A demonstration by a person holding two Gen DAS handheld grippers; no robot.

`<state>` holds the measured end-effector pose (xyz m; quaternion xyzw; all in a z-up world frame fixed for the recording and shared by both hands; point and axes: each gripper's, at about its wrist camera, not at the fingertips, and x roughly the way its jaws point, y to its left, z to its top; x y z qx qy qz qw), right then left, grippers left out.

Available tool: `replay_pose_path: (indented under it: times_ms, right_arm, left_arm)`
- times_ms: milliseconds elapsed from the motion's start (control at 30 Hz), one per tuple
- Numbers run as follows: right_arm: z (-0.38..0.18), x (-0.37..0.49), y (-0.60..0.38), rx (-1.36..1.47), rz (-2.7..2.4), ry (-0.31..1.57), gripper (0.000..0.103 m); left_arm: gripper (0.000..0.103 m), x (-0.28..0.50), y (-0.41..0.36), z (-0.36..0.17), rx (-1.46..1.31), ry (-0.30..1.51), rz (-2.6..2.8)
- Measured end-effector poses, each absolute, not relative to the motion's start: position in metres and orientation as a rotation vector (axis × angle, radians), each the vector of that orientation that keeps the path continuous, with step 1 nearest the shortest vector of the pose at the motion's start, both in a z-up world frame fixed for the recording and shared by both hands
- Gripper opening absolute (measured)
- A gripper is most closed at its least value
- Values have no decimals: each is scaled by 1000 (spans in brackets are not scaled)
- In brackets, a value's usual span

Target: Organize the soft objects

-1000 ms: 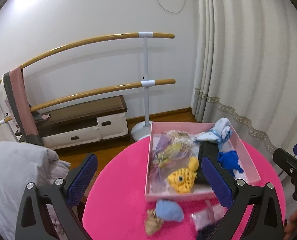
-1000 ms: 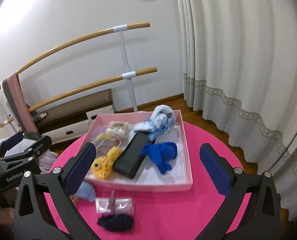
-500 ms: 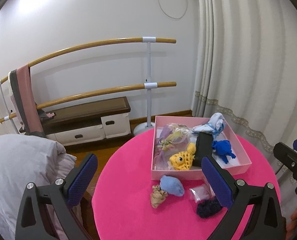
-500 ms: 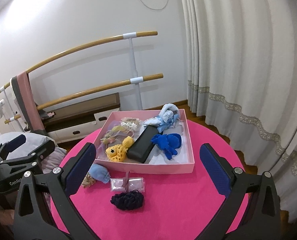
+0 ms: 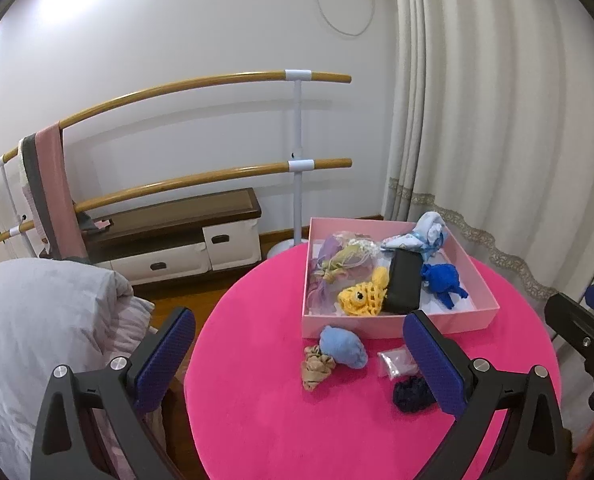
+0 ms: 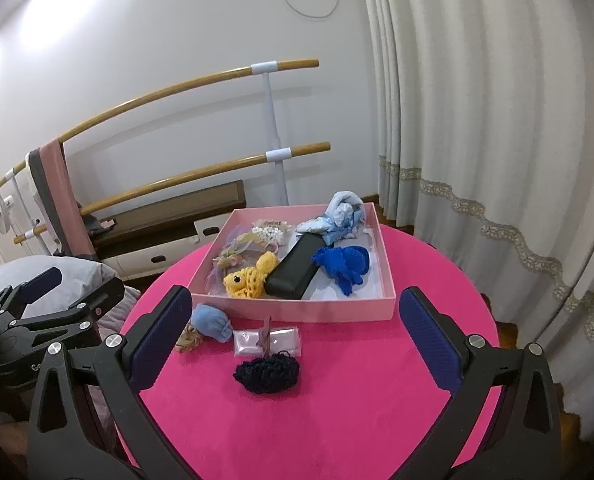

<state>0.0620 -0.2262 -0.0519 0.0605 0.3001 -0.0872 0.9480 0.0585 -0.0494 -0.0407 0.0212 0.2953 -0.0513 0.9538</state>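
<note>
Both the left gripper (image 5: 297, 356) and right gripper (image 6: 293, 332) (jaws apart, empty) have pulled back from the pink box (image 6: 317, 314), so four soft pieces near it remain unsorted.

We see a white wall (image 5: 177, 60) with a thin cord (image 5: 343, 20) looping down near its top. Against the wall stands a double wooden rail (image 5: 201, 82) on a white post (image 5: 297, 168). A pink and grey cloth (image 5: 47, 184) hangs over the rail's left part. Below the rail sits a low white cabinet (image 5: 177, 246) with a dark top. Right of the rail hang cream curtains (image 5: 497, 140). The floor (image 5: 177, 300) is wood. Left of the cabinet lies grey bedding (image 5: 37, 320).
</note>
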Motion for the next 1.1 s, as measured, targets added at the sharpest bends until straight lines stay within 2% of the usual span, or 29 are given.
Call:
replay_pose_path:
  times_ms: [1100]
  right_arm:
    - [-58,50,-230,124,-186,623,103]
  left_arm:
    - [103,48,-50,-53,29,619,-99]
